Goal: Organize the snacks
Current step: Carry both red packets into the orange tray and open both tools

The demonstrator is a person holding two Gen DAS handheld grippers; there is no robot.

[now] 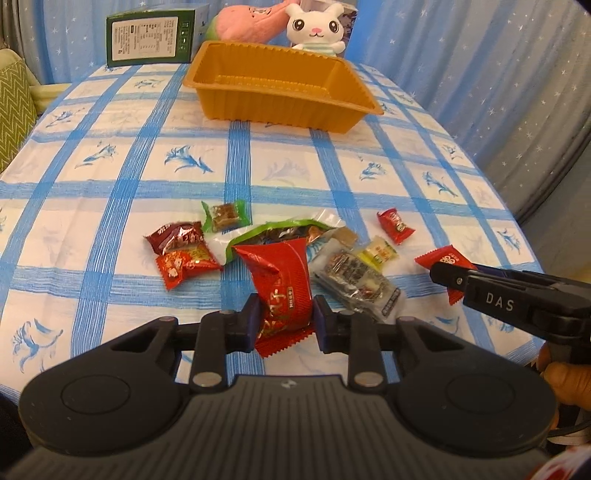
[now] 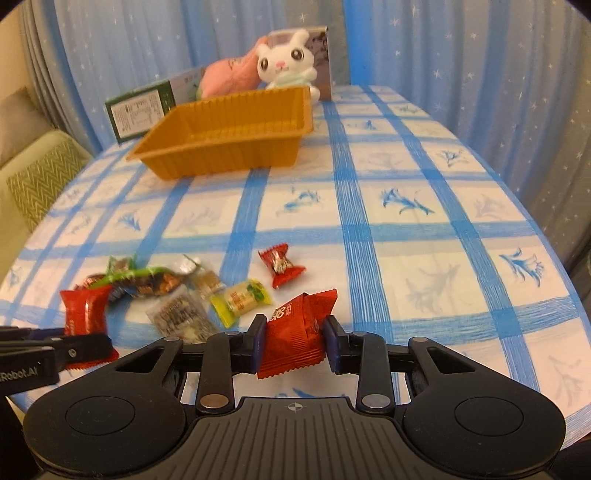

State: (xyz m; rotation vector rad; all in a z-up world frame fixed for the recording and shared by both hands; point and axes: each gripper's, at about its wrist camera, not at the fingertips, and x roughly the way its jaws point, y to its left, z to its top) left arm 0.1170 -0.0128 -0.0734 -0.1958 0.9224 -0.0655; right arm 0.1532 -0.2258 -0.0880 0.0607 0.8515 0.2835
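My left gripper [image 1: 286,319] is shut on a tall red snack packet [image 1: 280,273], held just above the blue-checked tablecloth [image 1: 147,166]. In the right wrist view my right gripper [image 2: 295,341] is shut on another red packet [image 2: 299,328]. Loose snacks lie between and beyond them: a dark red packet [image 1: 177,236], a long green bag [image 1: 273,232], a clear packet [image 1: 354,280], a yellow one [image 2: 242,301] and a small red one [image 2: 282,266]. The orange tray [image 1: 280,99] stands empty at the far end.
Behind the tray are a green box [image 1: 147,37], a white plush rabbit [image 1: 317,27] and a pink plush [image 1: 247,18]. A green cushion [image 1: 14,110] sits off the table's left edge. Blue starred curtains surround the table.
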